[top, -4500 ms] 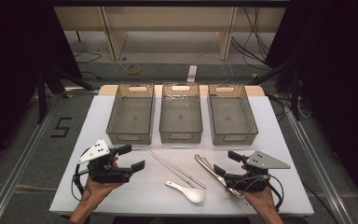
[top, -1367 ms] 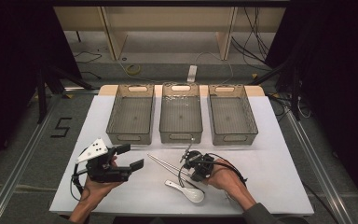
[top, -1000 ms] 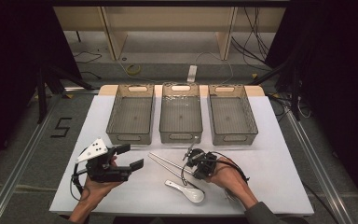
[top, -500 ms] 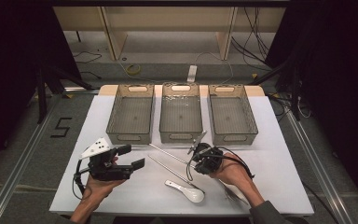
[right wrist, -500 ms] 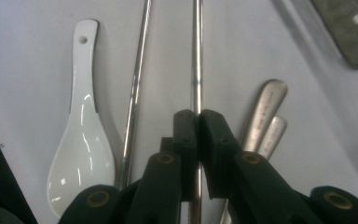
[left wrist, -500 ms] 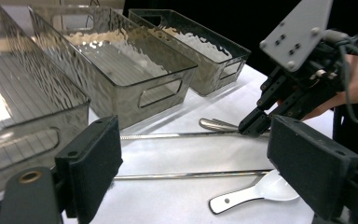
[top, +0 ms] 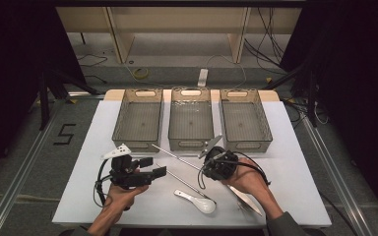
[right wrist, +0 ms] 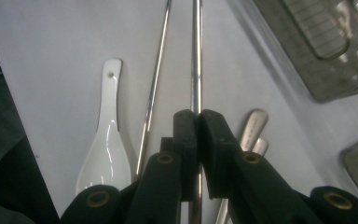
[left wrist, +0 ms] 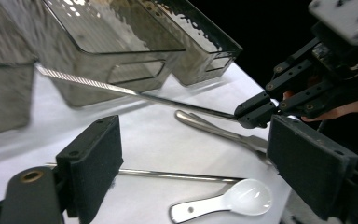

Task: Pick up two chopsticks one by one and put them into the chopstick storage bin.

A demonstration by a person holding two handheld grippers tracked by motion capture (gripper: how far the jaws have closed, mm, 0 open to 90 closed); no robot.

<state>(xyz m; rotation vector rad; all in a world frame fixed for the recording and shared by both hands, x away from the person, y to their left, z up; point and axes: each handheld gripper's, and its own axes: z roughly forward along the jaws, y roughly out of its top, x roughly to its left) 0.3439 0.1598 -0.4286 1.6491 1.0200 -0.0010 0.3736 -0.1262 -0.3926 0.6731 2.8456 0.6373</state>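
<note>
My right gripper (top: 204,168) is shut on one end of a long metal chopstick (top: 174,156), which slants above the white table towards the trays. In the right gripper view the jaws (right wrist: 198,114) pinch that chopstick (right wrist: 196,60). A second chopstick (top: 189,184) lies flat on the table, with a white ceramic spoon (top: 199,202) beside it. My left gripper (top: 156,167) hovers at the left, open and holding nothing. In the left gripper view its pads (left wrist: 95,156) frame the spoon (left wrist: 233,200), the flat chopstick (left wrist: 177,175) and the lifted chopstick (left wrist: 121,88).
Three smoky plastic trays (top: 138,142) (top: 191,140) (top: 248,140) stand in a row at the back of the white table (top: 295,162). Metal tongs (top: 246,200) lie under my right forearm. Dark floor and cables surround the table.
The right gripper came in from the right edge, closed on one chopstick and has lifted it up and back towards the trays. The left gripper has drifted slightly right.
</note>
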